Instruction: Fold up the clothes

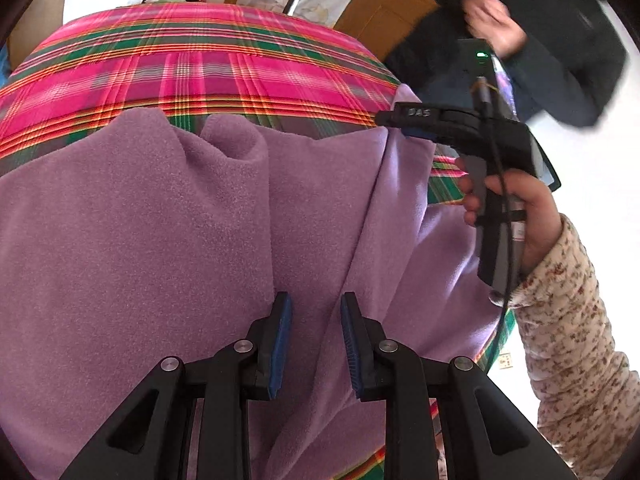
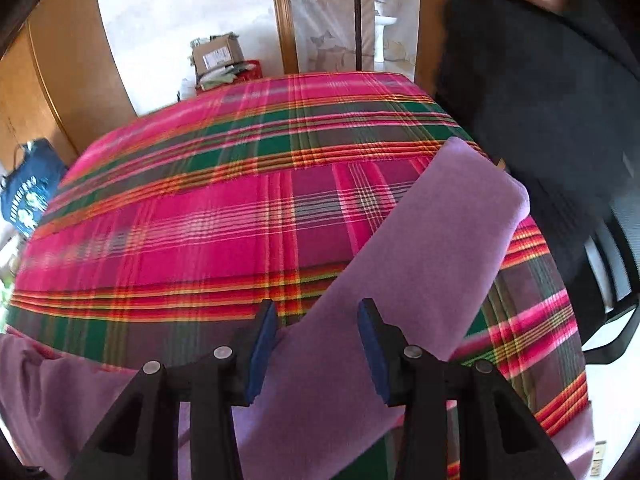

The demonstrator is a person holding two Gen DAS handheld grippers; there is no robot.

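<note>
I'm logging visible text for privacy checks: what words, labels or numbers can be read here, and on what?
"DAS": embossed on the right gripper's finger, roughly legible.
Shipping label on the cardboard box: too small.
Print on the blue bag: blurred, unreadable.

Bright, seemingly daylit views, fisheye-bent at dark edges, right wrist view motion-blurred.

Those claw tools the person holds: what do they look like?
Each claw, left and right, has black angular fingers with silver rivets and ribbed blue pads. The right one has a pistol-style handle, a thin black cable and pale lettering on top. The sleeve is cream with small brown flowers.
</note>
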